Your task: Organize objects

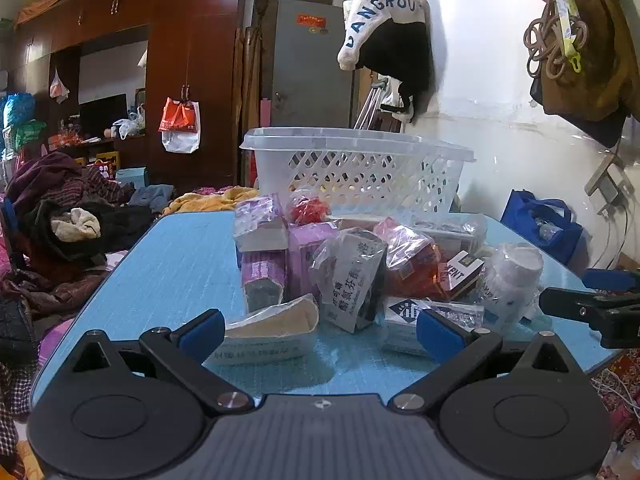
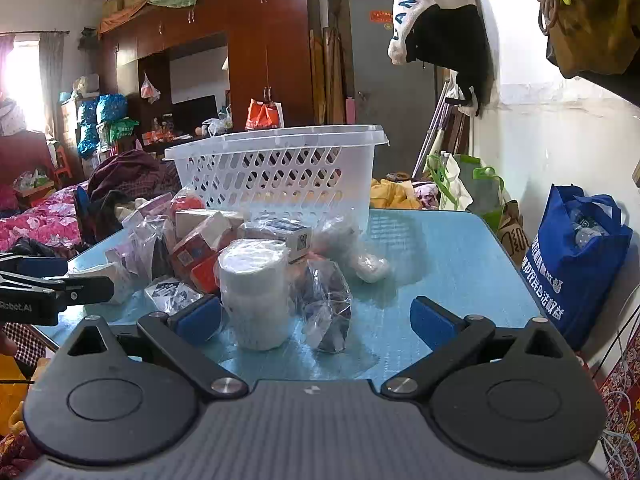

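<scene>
Both grippers hover at the near edge of the blue table (image 1: 168,264), jaws spread as wide as they go and nothing between the pads, so the step in hand looks like choosing a first item to lift into the white basket (image 1: 356,172), which stands at twelve o'clock behind the pile.

Starting at the left of the pile: the left gripper (image 1: 320,330) faces a flat wrapped packet (image 1: 272,334) lying just ahead of its pads at about eleven o'clock. Behind it stand the purple boxes (image 1: 280,256), and a grey-and-white box (image 1: 354,280) in a plastic bag leans toward twelve. A blue-and-white box (image 1: 420,314) lies at one o'clock. The flat packet is the easy pick, I judge: it lies nearest and nothing leans on it. Come in low and close across its short width, pinching the packet itself and not just loose film.

Further right, the right gripper (image 2: 316,318) has a white bottle (image 2: 256,292) standing upright at eleven o'clock, just beside its left pad (the bottle is bagged too, so expect it to slip). A crinkled bag holding something dark (image 2: 328,312) sits at twelve; what is inside I cannot make out. For the bottle, shift left to centre it, then squeeze around the middle and lift straight up before carrying it over the basket rim.
</scene>
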The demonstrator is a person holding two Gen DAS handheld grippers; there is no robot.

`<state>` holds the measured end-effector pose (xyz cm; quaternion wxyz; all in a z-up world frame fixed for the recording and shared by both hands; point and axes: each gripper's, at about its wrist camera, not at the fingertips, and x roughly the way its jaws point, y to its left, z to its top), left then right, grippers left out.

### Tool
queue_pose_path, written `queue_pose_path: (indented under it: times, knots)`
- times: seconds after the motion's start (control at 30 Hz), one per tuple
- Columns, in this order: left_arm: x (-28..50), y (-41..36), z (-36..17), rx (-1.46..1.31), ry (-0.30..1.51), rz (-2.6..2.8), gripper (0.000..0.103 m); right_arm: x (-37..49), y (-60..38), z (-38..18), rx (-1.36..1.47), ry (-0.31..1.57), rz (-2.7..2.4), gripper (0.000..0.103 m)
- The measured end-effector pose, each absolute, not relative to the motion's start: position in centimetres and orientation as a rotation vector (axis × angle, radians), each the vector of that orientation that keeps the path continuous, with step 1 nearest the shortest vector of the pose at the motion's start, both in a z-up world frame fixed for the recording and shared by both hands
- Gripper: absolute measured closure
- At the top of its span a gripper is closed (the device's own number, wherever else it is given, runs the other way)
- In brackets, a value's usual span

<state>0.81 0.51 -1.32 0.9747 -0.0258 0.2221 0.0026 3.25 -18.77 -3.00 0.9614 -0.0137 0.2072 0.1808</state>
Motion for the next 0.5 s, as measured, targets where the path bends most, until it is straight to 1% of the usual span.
queue_pose_path:
  times: [0.5]
  knots:
    - [0.84, 0.96, -1.24, -0.057, 0.438, 0.015, 0.0, 3.37, -18.73, -3.18, -0.033, 0.429, 0.376, 0.0]
